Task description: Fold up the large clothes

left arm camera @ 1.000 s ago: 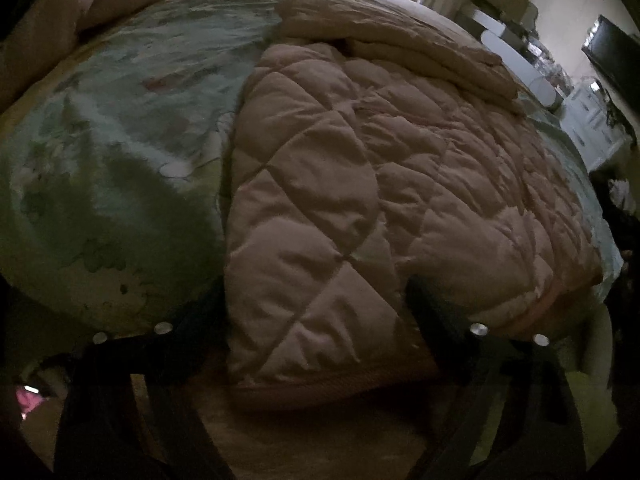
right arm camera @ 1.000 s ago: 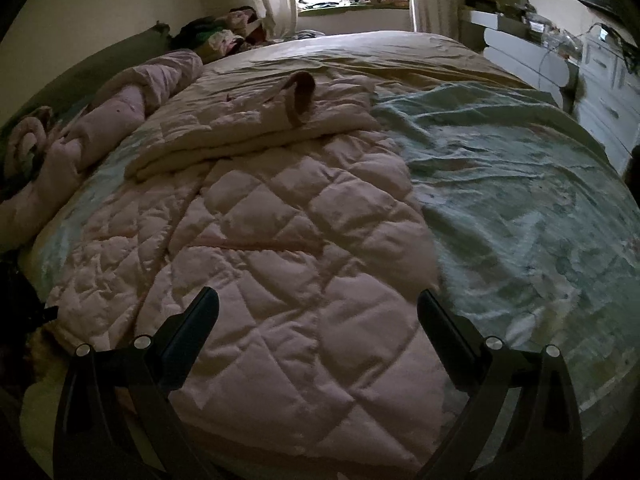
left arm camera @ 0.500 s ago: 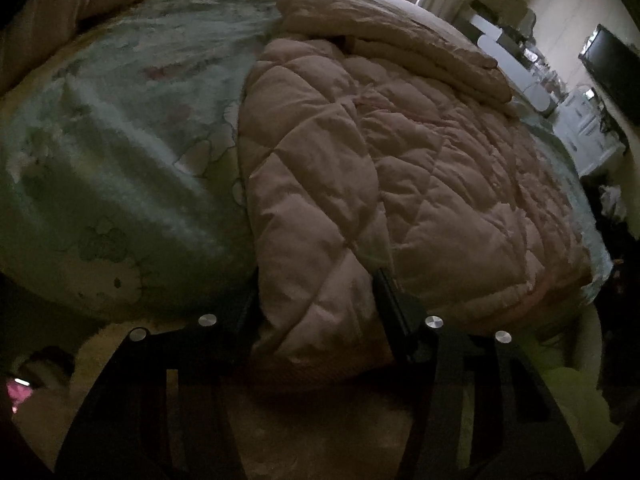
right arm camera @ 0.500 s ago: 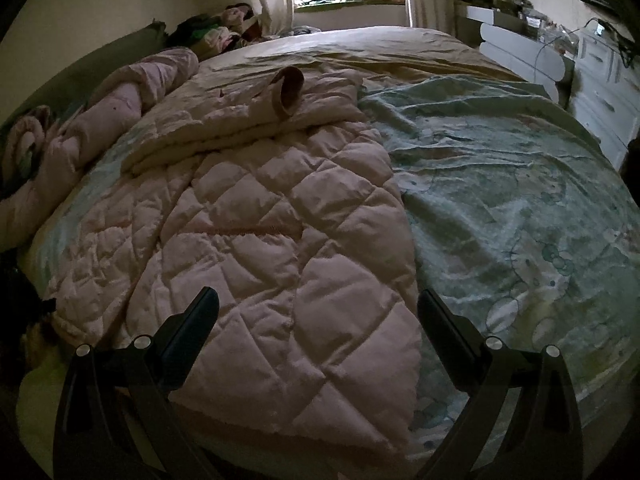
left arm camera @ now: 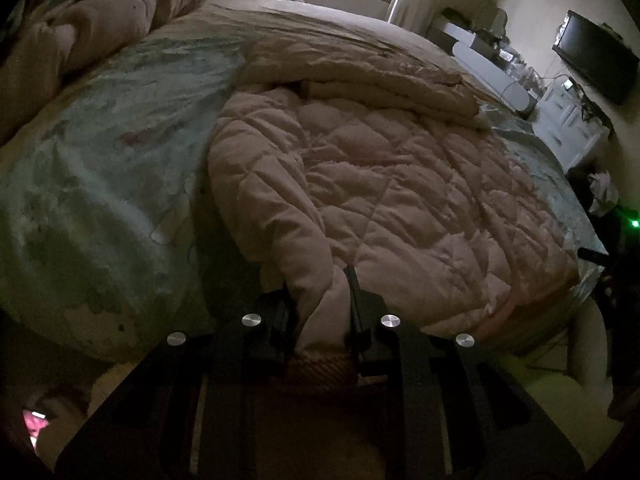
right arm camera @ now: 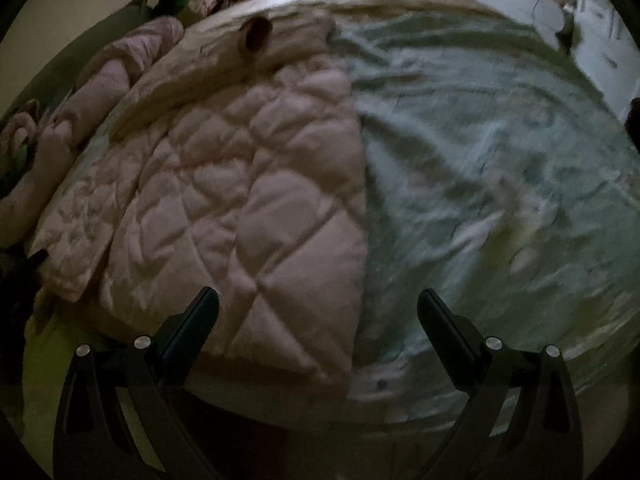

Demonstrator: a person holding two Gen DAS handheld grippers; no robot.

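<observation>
A pink quilted coat point(left arm camera: 380, 184) lies spread on the bed, its sleeves folded across the far end. It also shows in the right wrist view point(right arm camera: 248, 200). My left gripper point(left arm camera: 320, 304) is shut on the coat's near left hem corner, the fabric bunched between its fingers. My right gripper point(right arm camera: 318, 320) is open and empty, its fingers straddling the coat's near right corner at the bed's front edge. A brown sleeve cuff point(right arm camera: 256, 34) lies at the far end.
A pale green printed sheet point(right arm camera: 500, 160) covers the bed, also in the left wrist view point(left arm camera: 100, 184). Rolled pink bedding point(left arm camera: 80, 28) lies at the left. White drawers point(left arm camera: 560, 120) and a dark screen point(left arm camera: 596, 56) stand at the right wall.
My left gripper has closed on the coat's hem corner and pulled it up into a bunch. My right gripper has stayed open and shifted right toward the coat's right edge.
</observation>
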